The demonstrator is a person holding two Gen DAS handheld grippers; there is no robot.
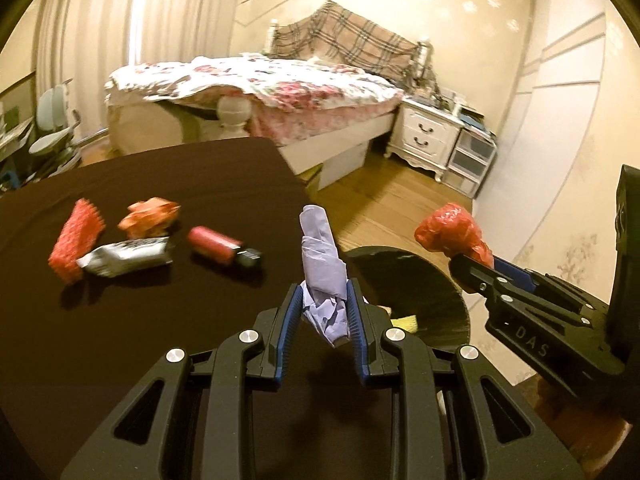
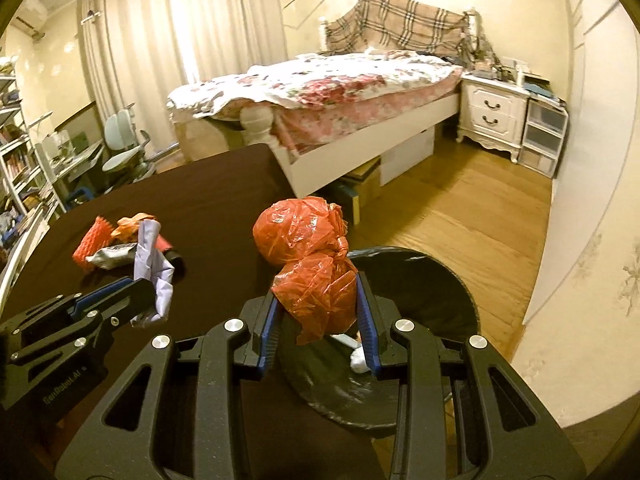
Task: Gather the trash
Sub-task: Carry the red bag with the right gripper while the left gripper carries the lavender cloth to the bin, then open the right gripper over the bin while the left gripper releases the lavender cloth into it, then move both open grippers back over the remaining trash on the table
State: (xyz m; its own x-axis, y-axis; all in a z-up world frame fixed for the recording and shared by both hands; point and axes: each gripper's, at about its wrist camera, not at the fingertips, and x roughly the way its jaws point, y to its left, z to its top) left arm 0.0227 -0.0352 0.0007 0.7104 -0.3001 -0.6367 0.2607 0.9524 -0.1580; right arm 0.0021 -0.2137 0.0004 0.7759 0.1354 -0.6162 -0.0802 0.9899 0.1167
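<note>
Right wrist view puts the crumpled red plastic bag (image 2: 316, 264) at centre, pinched between the blue pads of the right gripper (image 2: 320, 312), whose jaws stand narrow and closed on it. Most of the bag bulges above the fingertips, and it hangs at the near rim of the black-lined trash bin (image 2: 448, 280), which sits on the wood floor just beside the table; a few pale scraps already lie inside.

Left wrist view shows the left gripper (image 1: 322, 308) likewise clamped, on a twist of pale lilac paper (image 1: 322, 264) that stands up out of the jaws, over the table edge and near the bin.

Farther out, 4 pieces of trash remain on the dark tablecloth (image 1: 160, 320): a red foam net sleeve (image 1: 74, 240), an orange crumpled wrapper (image 1: 150, 218), a silver packet (image 1: 124, 258) and a red tube with a black cap (image 1: 224, 248). A bed and nightstand fill the background.

The step in hand looks like carrying 2 picked items to the bin. Next, each gripper needs to come over the bin mouth before its jaws part, so the light bag and paper fall inside, not onto the rim or floor.
</note>
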